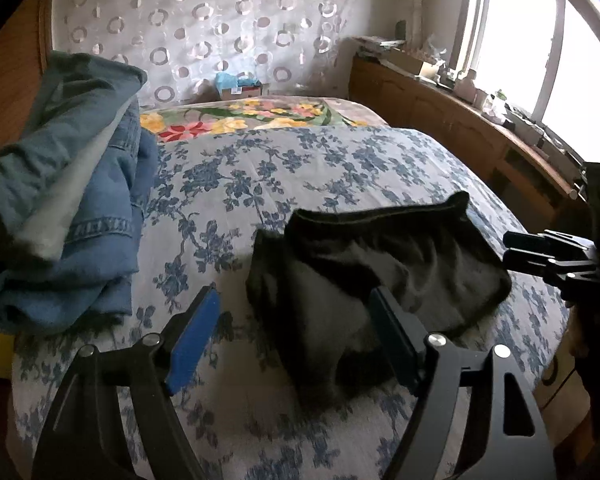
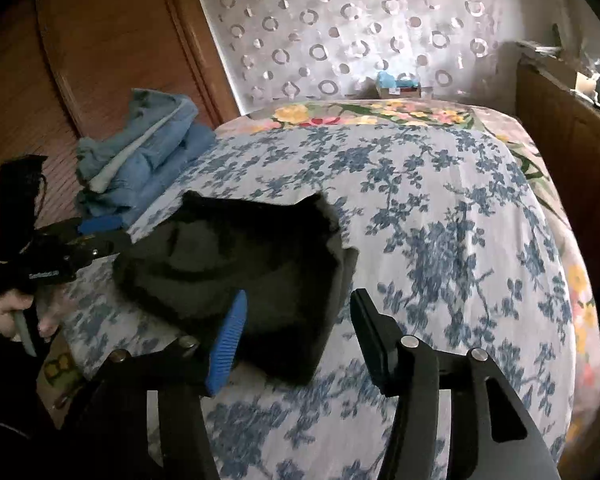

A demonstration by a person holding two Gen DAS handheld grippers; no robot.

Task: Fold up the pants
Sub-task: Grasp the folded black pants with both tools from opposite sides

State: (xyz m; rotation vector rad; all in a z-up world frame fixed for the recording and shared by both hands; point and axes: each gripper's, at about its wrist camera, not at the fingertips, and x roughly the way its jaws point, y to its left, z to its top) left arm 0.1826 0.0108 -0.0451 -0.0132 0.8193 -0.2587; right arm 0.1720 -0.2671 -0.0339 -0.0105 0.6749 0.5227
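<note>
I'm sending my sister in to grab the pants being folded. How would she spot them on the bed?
On the blue-flowered bedspread, look near its front edge, just ahead of the two open grippers. The black pants lie there folded into a compact bundle. The only other clothes are the blue jeans piled at the bed's left side.

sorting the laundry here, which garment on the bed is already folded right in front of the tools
The black pants, a dark folded bundle mid-bed before both open tools. The blue jeans are heaped at the left edge, well off to the side.
</note>
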